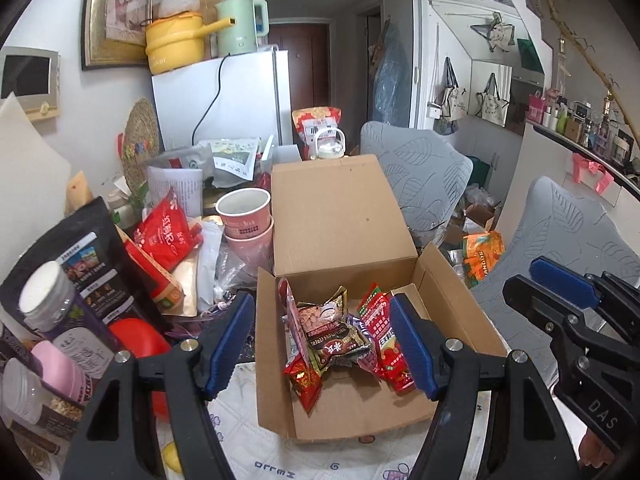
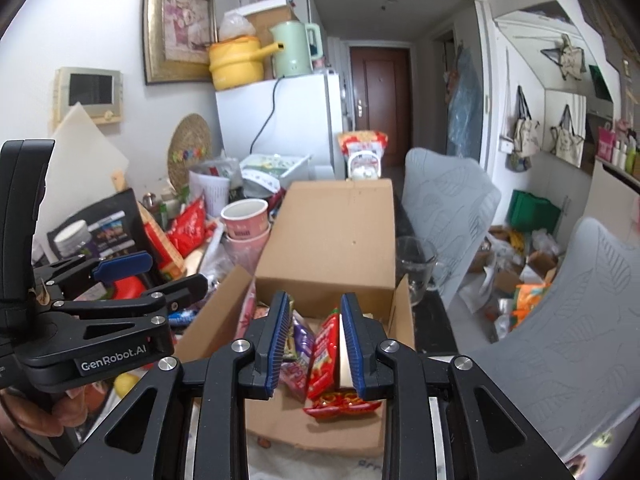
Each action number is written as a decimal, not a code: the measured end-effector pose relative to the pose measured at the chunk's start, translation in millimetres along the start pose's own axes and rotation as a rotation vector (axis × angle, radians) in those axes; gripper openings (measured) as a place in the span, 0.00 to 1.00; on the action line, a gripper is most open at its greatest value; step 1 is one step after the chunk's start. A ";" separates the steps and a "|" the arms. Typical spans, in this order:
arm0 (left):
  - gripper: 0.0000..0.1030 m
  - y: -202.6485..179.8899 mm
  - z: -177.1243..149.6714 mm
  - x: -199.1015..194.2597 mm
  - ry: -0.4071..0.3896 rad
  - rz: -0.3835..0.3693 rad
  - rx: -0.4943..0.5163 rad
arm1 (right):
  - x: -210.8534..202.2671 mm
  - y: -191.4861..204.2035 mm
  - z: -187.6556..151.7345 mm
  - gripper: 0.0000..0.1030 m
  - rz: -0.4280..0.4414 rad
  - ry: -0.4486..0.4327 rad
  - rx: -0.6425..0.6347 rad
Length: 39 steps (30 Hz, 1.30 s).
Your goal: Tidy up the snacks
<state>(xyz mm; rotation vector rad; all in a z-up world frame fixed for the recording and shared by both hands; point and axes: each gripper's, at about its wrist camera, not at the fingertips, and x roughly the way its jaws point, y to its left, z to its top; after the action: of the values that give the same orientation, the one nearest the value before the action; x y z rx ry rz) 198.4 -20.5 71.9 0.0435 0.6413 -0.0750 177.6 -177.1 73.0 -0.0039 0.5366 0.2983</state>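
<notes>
An open cardboard box [image 1: 404,412] stands on the table with its lid [image 1: 336,216] raised at the back. Several snack packets [image 1: 340,340] lie inside, red, brown and purple ones. My left gripper [image 1: 324,346] is open and empty, its blue pads straddling the box's left wall and the packets. My right gripper [image 2: 316,344] is open and empty above the box [image 2: 320,428], over a red packet [image 2: 324,354]. It also shows at the right edge of the left wrist view [image 1: 560,292].
Left of the box lies a pile: black pouch [image 1: 80,264], red pouch [image 1: 168,236], stacked pink cups [image 1: 246,220], jars [image 1: 44,296]. A glass mug [image 2: 416,264] stands right of the box. Two grey chairs [image 1: 424,168] are on the right. A fridge [image 1: 224,96] stands behind.
</notes>
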 end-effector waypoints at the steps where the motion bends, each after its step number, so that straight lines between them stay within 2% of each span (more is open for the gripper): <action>1: 0.69 -0.2 -0.8 -6.0 -0.007 -0.001 0.000 | -7.0 1.9 -0.1 0.43 -0.004 -0.010 -0.001; 3: 0.77 0.5 -2.7 -17.2 -0.020 -0.010 -0.006 | -18.0 4.4 -0.6 0.46 -0.008 -0.022 -0.005; 7: 0.77 1.9 -7.9 -39.7 -0.045 -0.022 -0.011 | -39.1 8.9 -4.0 0.53 -0.016 -0.049 -0.003; 10: 0.77 3.4 -13.4 -53.9 -0.051 -0.038 -0.013 | -54.7 10.0 -7.0 0.54 -0.019 -0.065 -0.002; 11: 0.77 3.8 -15.4 -58.7 -0.056 -0.039 -0.013 | -58.6 10.7 -7.8 0.61 -0.018 -0.069 -0.003; 13: 0.77 4.4 -20.5 -68.4 -0.064 -0.041 -0.014 | -68.5 13.7 -11.4 0.67 -0.017 -0.084 -0.009; 25: 0.77 -2.6 -66.3 -110.7 -0.069 -0.053 -0.003 | -106.6 30.7 -50.4 0.67 -0.023 -0.087 -0.012; 30: 0.77 -4.5 -85.5 -116.8 -0.050 -0.069 -0.002 | -114.9 34.1 -69.0 0.67 -0.044 -0.075 -0.003; 35: 0.77 -7.7 -103.2 -121.1 -0.051 -0.039 0.012 | -116.6 34.8 -86.8 0.67 -0.056 -0.051 0.015; 39: 0.77 -11.3 -111.8 -120.4 -0.035 -0.051 0.016 | -116.7 37.2 -97.3 0.67 -0.065 -0.039 0.021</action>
<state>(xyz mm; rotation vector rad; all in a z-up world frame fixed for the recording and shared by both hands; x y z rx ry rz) 34.7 -17.9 54.3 0.0411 0.6073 -0.1304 22.9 -182.0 50.8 0.0047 0.5003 0.2294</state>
